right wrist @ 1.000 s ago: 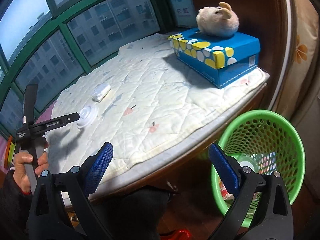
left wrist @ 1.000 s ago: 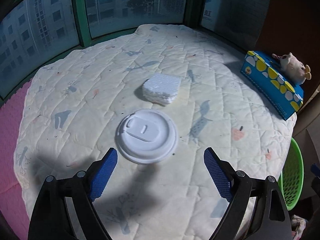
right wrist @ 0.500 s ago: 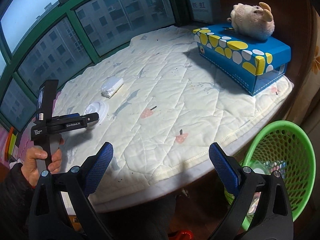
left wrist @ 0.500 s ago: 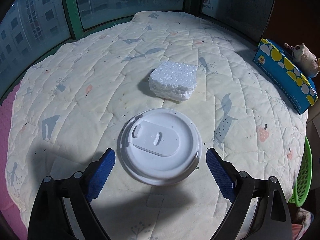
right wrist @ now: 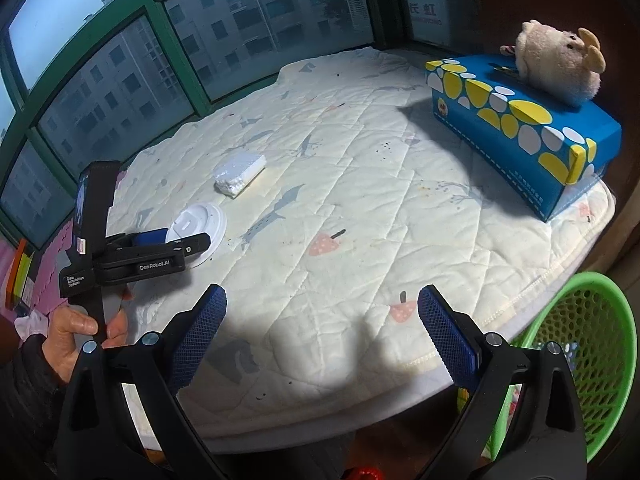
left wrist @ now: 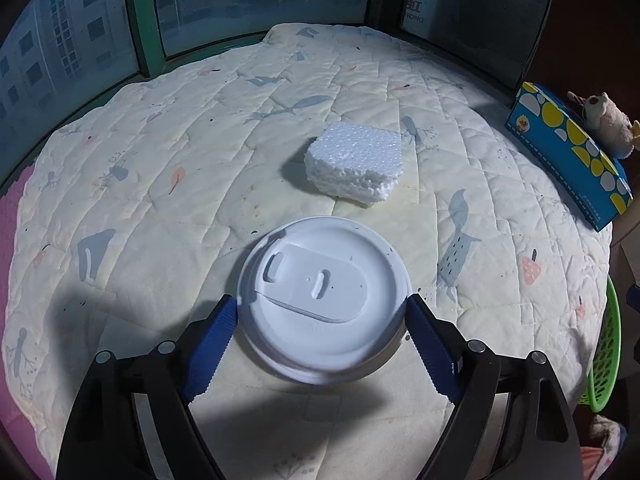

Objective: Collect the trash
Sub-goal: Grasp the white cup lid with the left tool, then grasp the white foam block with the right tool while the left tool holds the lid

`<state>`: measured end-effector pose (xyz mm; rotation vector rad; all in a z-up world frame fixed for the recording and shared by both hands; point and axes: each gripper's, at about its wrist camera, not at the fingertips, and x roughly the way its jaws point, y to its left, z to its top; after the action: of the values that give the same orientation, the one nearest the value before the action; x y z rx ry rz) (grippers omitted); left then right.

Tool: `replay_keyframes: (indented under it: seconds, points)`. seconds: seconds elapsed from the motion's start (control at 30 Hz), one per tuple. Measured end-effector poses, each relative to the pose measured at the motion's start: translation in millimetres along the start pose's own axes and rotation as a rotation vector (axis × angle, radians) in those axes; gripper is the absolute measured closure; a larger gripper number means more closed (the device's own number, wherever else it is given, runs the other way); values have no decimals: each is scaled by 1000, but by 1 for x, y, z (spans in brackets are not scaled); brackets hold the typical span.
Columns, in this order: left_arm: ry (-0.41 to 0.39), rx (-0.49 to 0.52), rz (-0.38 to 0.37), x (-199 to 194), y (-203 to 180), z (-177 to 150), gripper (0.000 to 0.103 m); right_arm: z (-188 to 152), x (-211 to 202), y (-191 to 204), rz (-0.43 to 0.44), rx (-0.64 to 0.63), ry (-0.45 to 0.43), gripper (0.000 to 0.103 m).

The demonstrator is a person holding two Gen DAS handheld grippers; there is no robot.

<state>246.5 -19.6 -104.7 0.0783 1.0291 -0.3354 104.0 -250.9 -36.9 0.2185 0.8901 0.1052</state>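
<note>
A white plastic cup lid (left wrist: 324,300) lies on the quilted mat (left wrist: 200,184). My left gripper (left wrist: 320,340) is open, its blue pads on either side of the lid and close to its rim. A white foam block (left wrist: 354,168) lies just beyond the lid. In the right wrist view the lid (right wrist: 202,226), the foam block (right wrist: 240,172) and the left gripper (right wrist: 160,246) show at the left. My right gripper (right wrist: 322,340) is open and empty over the mat's near edge. A green mesh basket (right wrist: 580,352) stands below at the right.
A blue and yellow tissue box (right wrist: 520,128) with a plush toy (right wrist: 556,64) on top sits at the mat's right side. Green-framed windows (left wrist: 140,20) close off the far side. A pink mat (left wrist: 8,216) lies at the left. The basket (left wrist: 608,344) edge shows right.
My left gripper has moved forward and down, so the lid now sits between its pads. The right gripper has swung left over the mat's edge.
</note>
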Motion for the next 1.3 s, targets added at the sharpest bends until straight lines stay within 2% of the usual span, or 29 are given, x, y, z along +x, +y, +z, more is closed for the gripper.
replay_keyframes:
  seconds: [0.3,0.5,0.87,1.17,1.23,1.3]
  points:
    - [-64,-117,-2,-49,48,-6,21,32,45,34,40,-75,28,7]
    - [-98,-147,2,-74,70,-11,21,58,87,69,63,-152,41,7]
    - [-102,-185,-13,-81,91,-19,21,96,167,100,42,-214,88,8]
    - [-83,-190,-21,-71,94,-21,21,101,206,107,20,-204,132,16]
    - [-82,-189,-22,-70,94,-21,21,102,208,108,5,-203,127,21]
    - [-81,-192,-25,-70,94,-21,21,103,208,108,-4,-201,122,31]
